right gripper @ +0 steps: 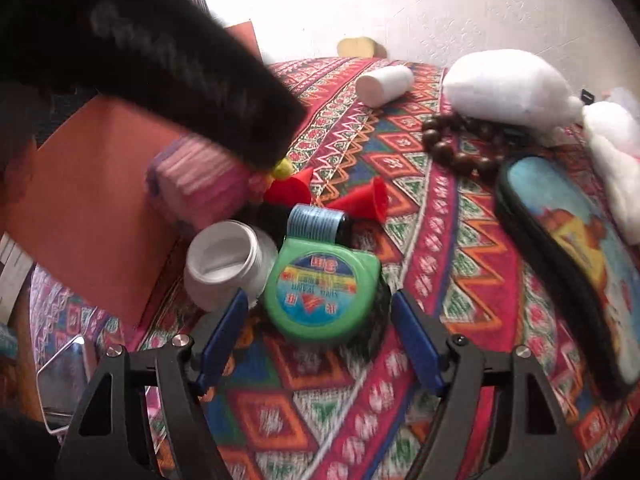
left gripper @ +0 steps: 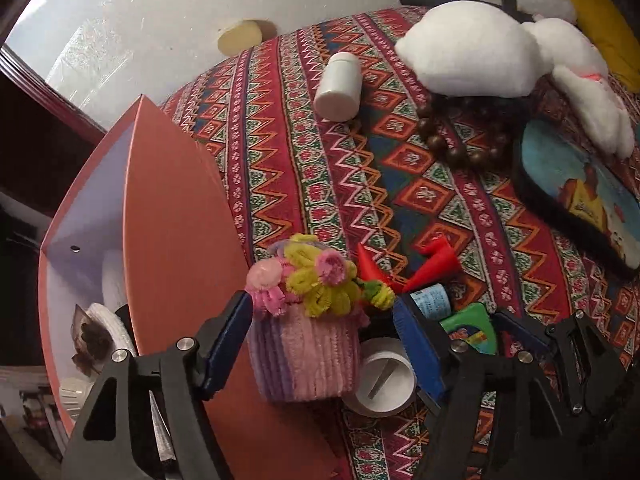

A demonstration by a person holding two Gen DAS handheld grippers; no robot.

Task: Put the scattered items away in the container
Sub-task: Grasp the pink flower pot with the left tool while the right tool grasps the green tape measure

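Note:
My left gripper (left gripper: 324,316) is open and straddles a pink chenille flower pot (left gripper: 308,352) that stands against the orange box (left gripper: 172,220). The left pad meets the pot's flowers and the right pad stands clear of it. My right gripper (right gripper: 320,332) is open, with a green round tin (right gripper: 320,292) lying between its tips, untouched. The tin (left gripper: 468,326) and the right gripper's black fingers (left gripper: 568,344) also show in the left wrist view. The box (right gripper: 100,200) has lilac inner walls and holds white items and something brown.
On the patterned cloth (left gripper: 360,184) lie a white jar (right gripper: 228,264), a blue-labelled bottle (right gripper: 316,220), red cones (left gripper: 436,264), a white bottle (left gripper: 338,88), wooden beads (left gripper: 460,136), a white plush (left gripper: 472,48) and a pictured slipper (left gripper: 580,200). A dark blurred bar (right gripper: 180,60) crosses the upper left.

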